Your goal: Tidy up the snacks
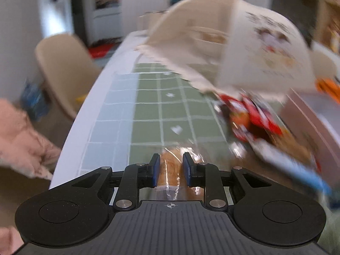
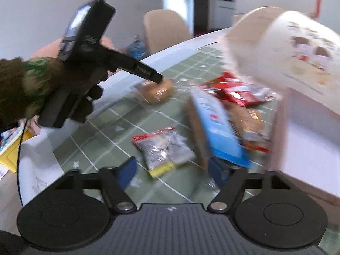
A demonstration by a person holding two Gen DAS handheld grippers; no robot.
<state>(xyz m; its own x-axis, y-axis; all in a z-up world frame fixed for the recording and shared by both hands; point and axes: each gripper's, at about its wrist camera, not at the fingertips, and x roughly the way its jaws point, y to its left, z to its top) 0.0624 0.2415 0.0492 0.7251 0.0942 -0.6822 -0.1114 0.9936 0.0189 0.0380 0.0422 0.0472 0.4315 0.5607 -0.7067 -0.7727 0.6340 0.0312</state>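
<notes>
A bun in clear wrap (image 1: 172, 163) lies on the green checked mat (image 1: 148, 106), and my left gripper (image 1: 171, 169) has its blue pads pressed on both sides of it. From the right wrist view, that left gripper (image 2: 158, 78) reaches down onto the wrapped bun (image 2: 157, 91). My right gripper (image 2: 173, 170) hangs open above the mat with nothing between its fingers. Beyond it lies a grey and red snack bag (image 2: 163, 148). A blue pack (image 2: 218, 127), a brown pack (image 2: 252, 125) and red packs (image 2: 235, 91) are piled by a beige paper bag (image 2: 286, 48), which looks tipped over.
The mat covers a white table (image 1: 102, 80) whose edge runs along the left. A pale box (image 2: 308, 148) stands at the right, next to the snack pile. A beige chair (image 1: 61, 68) stands beyond the table edge. A gloved hand (image 2: 85, 106) holds the left gripper.
</notes>
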